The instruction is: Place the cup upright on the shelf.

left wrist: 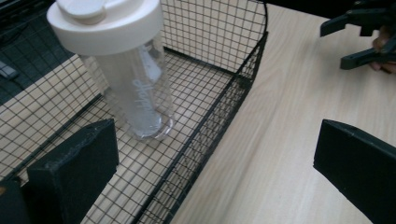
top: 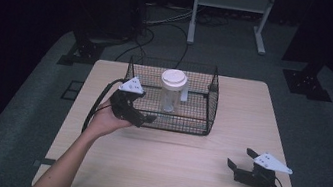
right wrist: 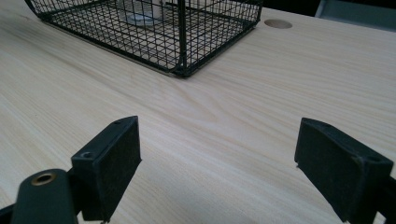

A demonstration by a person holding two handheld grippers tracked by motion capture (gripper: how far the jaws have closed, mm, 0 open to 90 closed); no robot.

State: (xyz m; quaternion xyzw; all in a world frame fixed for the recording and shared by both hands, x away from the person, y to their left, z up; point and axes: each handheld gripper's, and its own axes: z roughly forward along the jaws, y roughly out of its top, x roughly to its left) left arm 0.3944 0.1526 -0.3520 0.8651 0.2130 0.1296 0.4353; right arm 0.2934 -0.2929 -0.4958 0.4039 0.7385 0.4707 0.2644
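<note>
A black wire basket (top: 175, 121) stands on the far middle of the wooden table (top: 178, 166). Inside it a clear bottle (top: 170, 96) with a white lid stands upright. My left gripper (top: 143, 114) is at the basket's front left corner and is open. In the left gripper view its jaws straddle the basket's wall (left wrist: 224, 102), one inside on the mesh floor, one over the table, with the bottle (left wrist: 135, 93) just ahead and untouched. My right gripper (top: 241, 158) rests open near the table's front right, holding nothing (right wrist: 217, 158), and faces the basket (right wrist: 140, 32).
Bare wood lies between the basket and the right gripper. A round hole (right wrist: 278, 23) sits in the tabletop beyond the basket. Past the table's far edge are cables on the floor (top: 165, 27) and a white frame's legs (top: 228, 12).
</note>
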